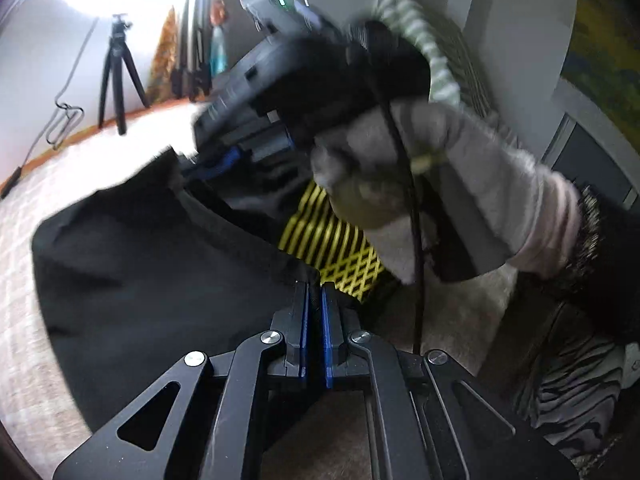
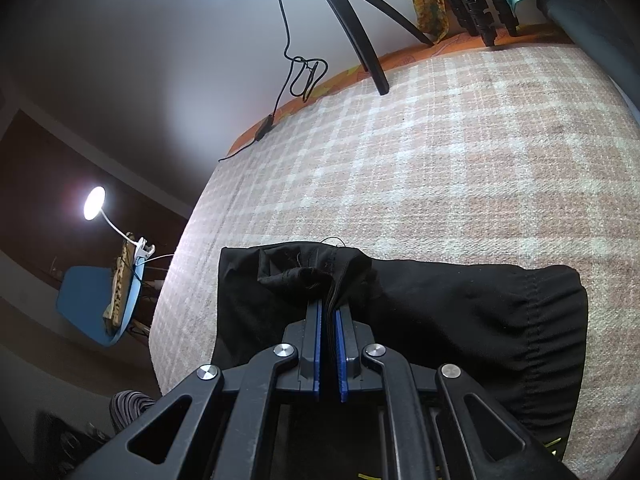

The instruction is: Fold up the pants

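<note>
The black pants (image 2: 460,304) lie on a pink-and-white checked blanket (image 2: 440,152). My right gripper (image 2: 330,300) is shut on a bunched fold of the pants, with several cloth layers between its blue pads. An elastic waistband shows at the right edge (image 2: 560,320). My left gripper (image 1: 316,286) is shut on an edge of the black pants (image 1: 160,272), held above the blanket (image 1: 24,248). In the left wrist view the right gripper's body (image 1: 304,92) and a gloved hand (image 1: 420,184) are close in front, blurred.
A black tripod (image 2: 360,28) stands at the blanket's far edge, with a cable (image 2: 296,72) beside it. A yellow-and-black patterned cloth (image 1: 336,248) lies under the gloved hand. A blue chair (image 2: 100,304) and a lamp (image 2: 94,197) stand off the bed's left side.
</note>
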### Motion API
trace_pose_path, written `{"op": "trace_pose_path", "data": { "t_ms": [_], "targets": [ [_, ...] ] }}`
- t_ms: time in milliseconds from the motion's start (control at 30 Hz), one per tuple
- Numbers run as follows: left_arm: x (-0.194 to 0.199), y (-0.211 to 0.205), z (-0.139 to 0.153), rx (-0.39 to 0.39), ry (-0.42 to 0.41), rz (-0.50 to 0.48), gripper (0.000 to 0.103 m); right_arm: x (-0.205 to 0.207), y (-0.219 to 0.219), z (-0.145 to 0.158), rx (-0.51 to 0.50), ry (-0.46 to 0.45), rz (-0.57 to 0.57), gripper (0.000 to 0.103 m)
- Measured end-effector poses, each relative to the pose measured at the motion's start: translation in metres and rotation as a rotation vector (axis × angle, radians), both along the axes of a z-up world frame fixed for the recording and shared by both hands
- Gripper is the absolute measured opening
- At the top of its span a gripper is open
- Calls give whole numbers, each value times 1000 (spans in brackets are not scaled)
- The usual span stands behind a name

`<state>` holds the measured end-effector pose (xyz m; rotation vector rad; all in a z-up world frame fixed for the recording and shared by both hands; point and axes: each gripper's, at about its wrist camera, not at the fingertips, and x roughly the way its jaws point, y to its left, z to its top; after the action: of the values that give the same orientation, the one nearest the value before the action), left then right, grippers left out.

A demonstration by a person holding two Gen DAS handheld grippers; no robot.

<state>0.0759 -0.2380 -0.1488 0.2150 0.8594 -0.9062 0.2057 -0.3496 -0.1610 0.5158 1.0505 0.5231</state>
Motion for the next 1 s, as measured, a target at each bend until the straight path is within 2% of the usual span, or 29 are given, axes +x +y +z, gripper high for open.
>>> {"op": "trace_pose_path", "data": {
  "t_ms": [67, 133, 167, 200, 433, 533, 600, 667, 733, 767, 833, 867, 1000],
  "targets": [
    [0, -3, -5, 40, 17, 13, 10, 0, -3, 0, 20, 7, 6, 5],
    [-4, -4, -5, 71, -14, 23, 16, 0, -5, -1, 33, 12, 12, 5],
    [-5, -5, -5, 87, -33, 26, 28, 0, -6, -1, 37, 14, 11, 5],
    [-5, -7, -5, 89, -37, 24, 36, 1, -8, -2, 45, 20, 6, 5],
    [-10, -24, -13, 125, -8, -5, 39, 5, -6, -5, 38, 36, 6, 5],
    [-16, -26, -14, 127, -24, -33, 42, 4, -6, -5, 41, 39, 6, 5],
    [-24, -26, -14, 133, -33, -46, 48, 6, -7, -7, 46, 45, 3, 5],
    [-25, -27, -15, 146, -60, -39, 48, 7, -9, -10, 55, 56, -4, 5],
    [-24, -27, -14, 139, -65, -29, 46, 7, -9, -11, 48, 56, -5, 5],
    [-24, -25, -14, 126, -62, -25, 42, 7, -9, -10, 46, 54, -3, 5],
    [-24, -21, -14, 119, -72, -25, 27, 6, -8, -9, 42, 51, -3, 5],
    [-24, -18, -13, 106, -67, -21, 10, 6, -9, -10, 43, 52, -4, 5],
    [-17, 0, -8, 40, -41, 0, 4, 6, -11, -11, 49, 57, -11, 5]
  ]
}}
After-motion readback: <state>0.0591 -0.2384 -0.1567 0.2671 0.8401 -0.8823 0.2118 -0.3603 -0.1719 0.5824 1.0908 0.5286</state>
